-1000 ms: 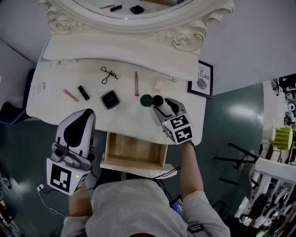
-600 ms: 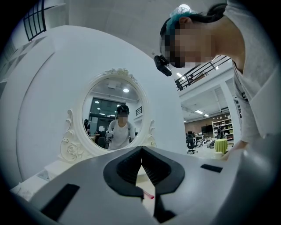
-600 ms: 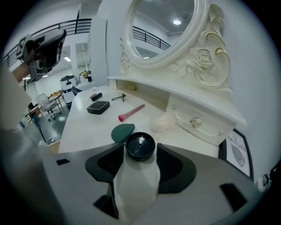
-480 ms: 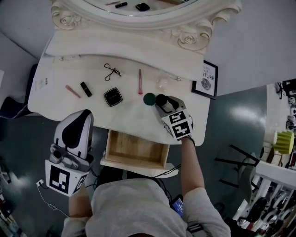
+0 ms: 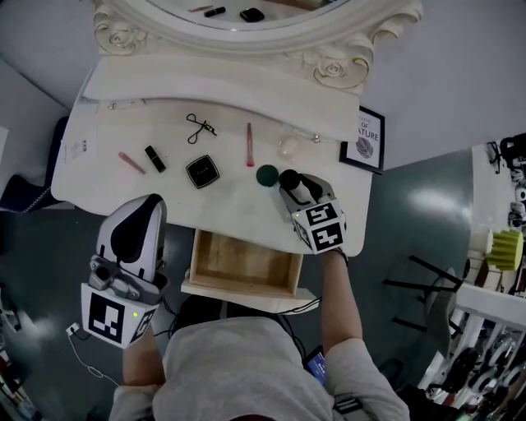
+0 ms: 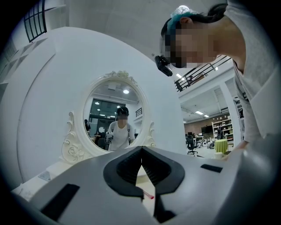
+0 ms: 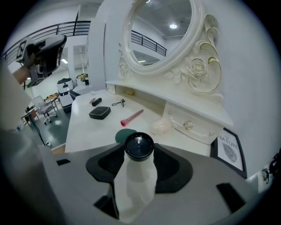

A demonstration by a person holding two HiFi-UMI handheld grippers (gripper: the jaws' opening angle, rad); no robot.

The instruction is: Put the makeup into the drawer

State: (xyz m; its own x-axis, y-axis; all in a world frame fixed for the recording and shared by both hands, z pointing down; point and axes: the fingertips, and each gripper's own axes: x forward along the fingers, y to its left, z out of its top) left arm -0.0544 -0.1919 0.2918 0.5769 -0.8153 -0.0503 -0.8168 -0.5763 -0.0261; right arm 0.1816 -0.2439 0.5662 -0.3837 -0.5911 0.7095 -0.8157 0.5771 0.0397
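My right gripper (image 5: pixel 292 186) is shut on a small white bottle with a black cap (image 7: pixel 139 147), held just over the right part of the white dressing table (image 5: pixel 90 177). The bottle's cap (image 5: pixel 288 178) sits beside a dark green round case (image 5: pixel 266 175). A black compact (image 5: pixel 201 171), a pink tube (image 5: pixel 250 145), an eyelash curler (image 5: pixel 200 126), a black lipstick (image 5: pixel 154 158) and a pink stick (image 5: pixel 130 162) lie on the tabletop. The wooden drawer (image 5: pixel 241 265) stands pulled out below the table's front edge. My left gripper (image 5: pixel 148 204) hangs shut and empty to the drawer's left.
An ornate oval mirror (image 5: pixel 246 25) rises at the table's back with a raised shelf (image 5: pixel 205 86) under it. A framed print (image 5: pixel 365 140) leans at the right end. A clear rounded piece (image 5: pixel 288 147) lies near the small knobbed drawer (image 7: pixel 189 125).
The right gripper with the bottle has edged slightly right, away from the green case. The left gripper has stayed where it was.
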